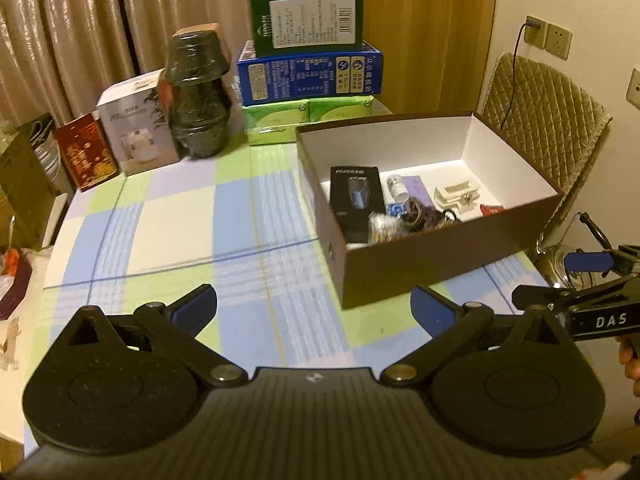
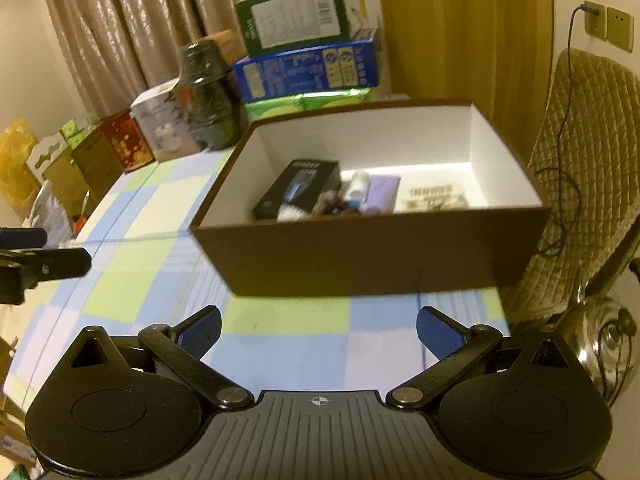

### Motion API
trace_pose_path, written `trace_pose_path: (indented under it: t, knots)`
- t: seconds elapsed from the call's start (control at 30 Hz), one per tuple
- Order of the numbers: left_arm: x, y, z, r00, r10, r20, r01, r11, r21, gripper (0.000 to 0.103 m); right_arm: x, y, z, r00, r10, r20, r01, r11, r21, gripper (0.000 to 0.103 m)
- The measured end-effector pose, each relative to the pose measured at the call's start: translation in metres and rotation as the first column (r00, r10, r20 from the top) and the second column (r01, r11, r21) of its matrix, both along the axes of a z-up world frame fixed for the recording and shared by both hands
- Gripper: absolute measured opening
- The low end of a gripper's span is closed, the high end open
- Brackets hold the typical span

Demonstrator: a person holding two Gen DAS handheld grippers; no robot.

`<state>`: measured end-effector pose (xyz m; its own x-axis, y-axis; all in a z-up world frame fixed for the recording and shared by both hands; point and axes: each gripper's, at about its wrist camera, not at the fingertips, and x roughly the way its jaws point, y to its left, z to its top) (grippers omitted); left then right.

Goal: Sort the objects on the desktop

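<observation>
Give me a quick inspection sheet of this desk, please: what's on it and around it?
Surface: checked cloth, bare in the middle.
Job's things: brown box open, holding a black pack, a white bottle, a purple item and small bits.
Clutter: stacked green carton, blue carton and green packs at the back; wrapped jar, white carton, red carton.
Grippers: left tool and right tool both open, nothing between the jaws.
Cables: one cable from a wall socket.
Surroundings: curtains, quilted chair.
</observation>
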<state>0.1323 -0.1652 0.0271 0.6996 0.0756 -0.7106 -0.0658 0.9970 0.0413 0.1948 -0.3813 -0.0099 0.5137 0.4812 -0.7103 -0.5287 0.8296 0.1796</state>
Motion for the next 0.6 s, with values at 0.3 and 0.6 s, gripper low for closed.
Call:
trace_pose_path:
  t: [0.3, 0.6]
  knots:
    - [-0.050, 0.024, 0.003, 0.998, 0.050, -0.022, -0.051, 0.999, -0.012, 0.102, -0.042, 0.018, 0.000, 1.000, 0.023, -0.013, -0.023, 1.000, -0.002, 0.101]
    - [-0.090, 0.045, -0.004, 0.993, 0.109, -0.049, -0.110, 0.994, -0.005, 0.102, -0.073, 0.039, -0.003, 0.998, 0.068, -0.016, -0.069, 0.997, -0.027, 0.101]
